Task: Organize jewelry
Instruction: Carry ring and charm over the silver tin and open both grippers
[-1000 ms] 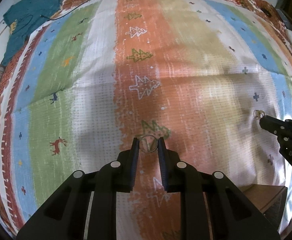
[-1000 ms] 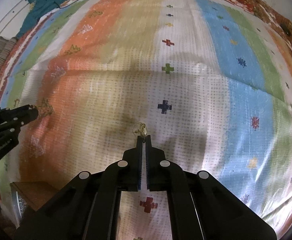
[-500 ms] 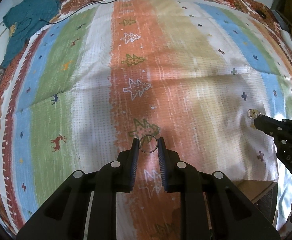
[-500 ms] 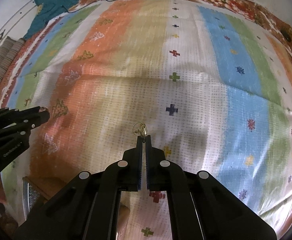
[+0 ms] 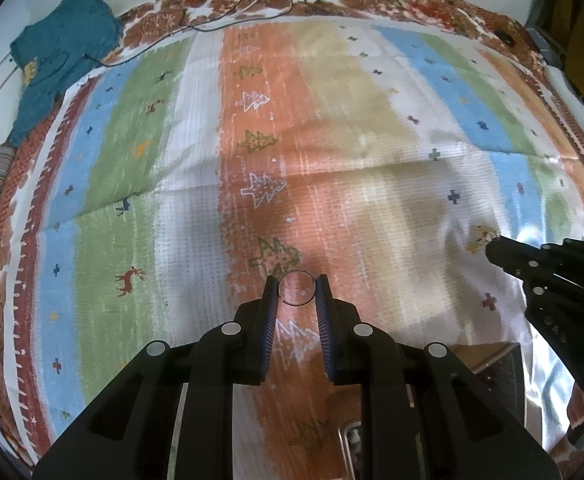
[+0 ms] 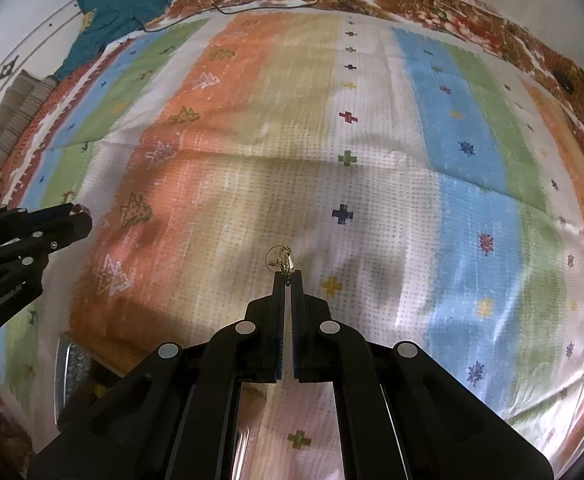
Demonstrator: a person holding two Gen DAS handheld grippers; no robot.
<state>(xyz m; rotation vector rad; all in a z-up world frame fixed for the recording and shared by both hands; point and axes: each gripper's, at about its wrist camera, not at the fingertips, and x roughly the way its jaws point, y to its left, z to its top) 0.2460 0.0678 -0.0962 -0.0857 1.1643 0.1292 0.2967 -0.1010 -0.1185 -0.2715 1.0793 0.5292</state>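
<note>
Jaws of the left gripper point(image 5: 296, 289) pinch a thin wire ring point(image 5: 296, 289) above the striped blanket point(image 5: 171, 200). Right gripper point(image 6: 287, 276), well apart, clamps a small gold earring point(image 6: 280, 259) by its edge; any jolt could drop either into the folds.

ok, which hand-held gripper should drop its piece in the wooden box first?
Left hand-held gripper, probably: its hoop is nearer the wooden box; the right hand-held gripper holds its gold earring farther off.

Open striped bedspread point(image 5: 372, 208) ahead of both tongs; teal garment point(image 5: 63, 60) only at far-left corner.
</note>
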